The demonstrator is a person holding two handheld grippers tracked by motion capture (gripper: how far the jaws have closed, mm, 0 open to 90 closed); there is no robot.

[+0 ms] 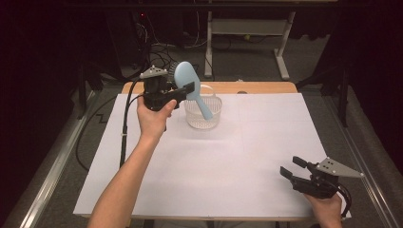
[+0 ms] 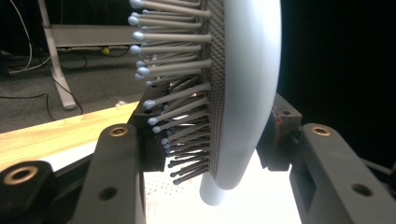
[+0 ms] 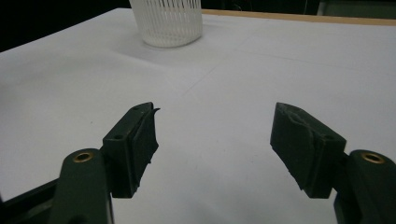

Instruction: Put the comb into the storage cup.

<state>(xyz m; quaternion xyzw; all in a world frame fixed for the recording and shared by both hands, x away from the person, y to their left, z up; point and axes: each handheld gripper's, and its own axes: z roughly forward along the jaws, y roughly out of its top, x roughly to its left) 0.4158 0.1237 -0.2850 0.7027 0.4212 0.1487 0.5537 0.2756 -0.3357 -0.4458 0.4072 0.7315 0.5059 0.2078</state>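
Over the far left of the bench (image 1: 266,156), our left gripper (image 1: 186,89) is clamped on the head of a pale blue hairbrush (image 1: 186,76), one pad against the bristles and one against the smooth back. We hold the hairbrush tilted, its handle slanting down into the white slatted basket (image 1: 212,121) just right of the gripper. At the near right corner, our right gripper (image 1: 292,167) rests low with jaws apart, nothing between them, well apart from the basket.

Overhead view forward-down; gripper views close, sharing white basket (image 1: 203,114) (image 3: 166,21)
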